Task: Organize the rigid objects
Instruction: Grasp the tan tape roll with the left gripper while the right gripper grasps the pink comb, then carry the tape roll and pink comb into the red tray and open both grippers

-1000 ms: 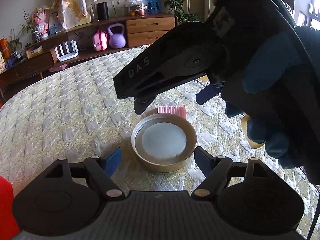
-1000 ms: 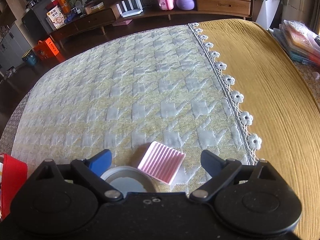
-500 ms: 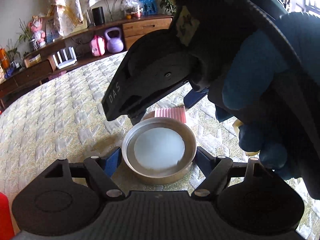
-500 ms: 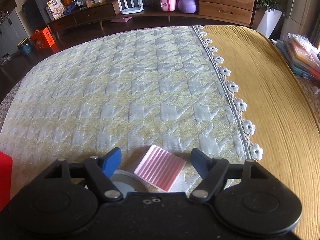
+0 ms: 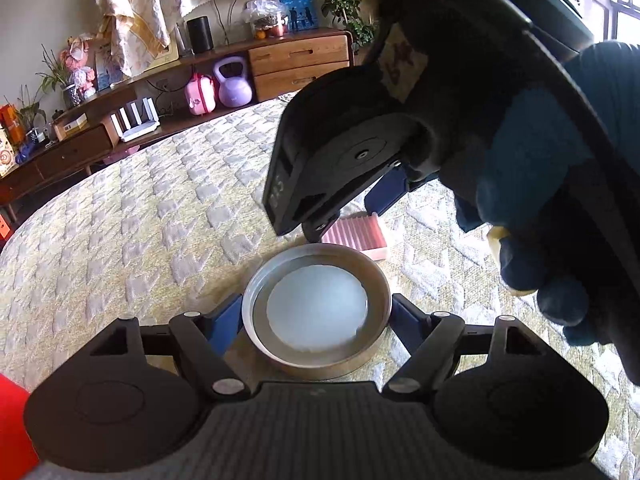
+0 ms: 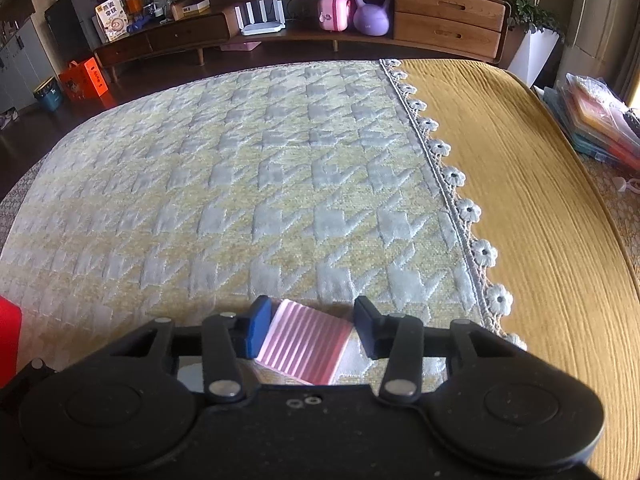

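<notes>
A round metal tin [image 5: 378, 344] with a pale inside lies on the quilted cover. It lies between the fingers of my left gripper [image 5: 316, 320], whose jaws stand wide with both pads close beside the rim. Just behind the tin lies a pink ribbed block [image 5: 356, 234] [image 6: 304, 346], turned at an angle. My right gripper [image 6: 312, 330] [image 5: 352, 214], held by a blue-gloved hand [image 5: 540, 184], points down over it. Its jaws are closing with the block between them. The left pad is at the block's corner, and the right pad is a sliver away.
A red object [image 5: 12, 420] [image 6: 8, 340] stands at the near left edge. To the right a mustard cloth [image 6: 520, 200] with a lace border covers the surface, with stacked folders [image 6: 600, 128] beyond. A wooden sideboard [image 6: 448, 12] runs along the far wall.
The right jaws have narrowed from wide apart to close around the pink block. The left gripper has crept forward, so the tin now lies between its fingers.
</notes>
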`<state>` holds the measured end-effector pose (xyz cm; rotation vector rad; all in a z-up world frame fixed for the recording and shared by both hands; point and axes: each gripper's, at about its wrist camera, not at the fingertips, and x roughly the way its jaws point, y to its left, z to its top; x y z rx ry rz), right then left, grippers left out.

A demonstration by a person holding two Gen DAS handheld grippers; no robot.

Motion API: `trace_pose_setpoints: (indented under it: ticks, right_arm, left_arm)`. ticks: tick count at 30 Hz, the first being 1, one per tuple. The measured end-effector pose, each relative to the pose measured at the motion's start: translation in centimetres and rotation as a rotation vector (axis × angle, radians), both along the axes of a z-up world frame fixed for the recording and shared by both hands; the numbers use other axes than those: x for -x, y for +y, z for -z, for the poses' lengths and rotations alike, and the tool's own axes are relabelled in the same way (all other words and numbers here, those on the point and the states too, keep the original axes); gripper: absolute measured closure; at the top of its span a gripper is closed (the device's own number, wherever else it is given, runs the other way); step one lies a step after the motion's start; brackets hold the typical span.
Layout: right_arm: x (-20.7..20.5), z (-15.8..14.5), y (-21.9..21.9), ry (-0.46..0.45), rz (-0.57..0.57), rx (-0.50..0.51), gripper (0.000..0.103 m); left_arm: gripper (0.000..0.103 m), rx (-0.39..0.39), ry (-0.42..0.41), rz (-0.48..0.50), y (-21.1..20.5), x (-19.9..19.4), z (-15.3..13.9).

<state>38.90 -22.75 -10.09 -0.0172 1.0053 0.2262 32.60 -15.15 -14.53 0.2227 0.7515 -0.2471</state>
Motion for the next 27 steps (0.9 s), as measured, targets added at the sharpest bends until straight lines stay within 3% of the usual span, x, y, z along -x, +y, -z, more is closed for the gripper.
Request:
trace_pose_setpoints:
  ticks: [13,27]
  right_arm:
    - [4.8,-1.0,-1.2,0.002,0.000,-0.026,0.058]
    - [12.6,-3.8,1.0,-0.025,-0.080,-0.040,0.058]
  left_arm:
    - [0.025,0.004,0.047,-0.030,2.0,3.1,-2.3]
    - [0.025,0.025,0.067,-0.081,5.5,9.7,-5.2]
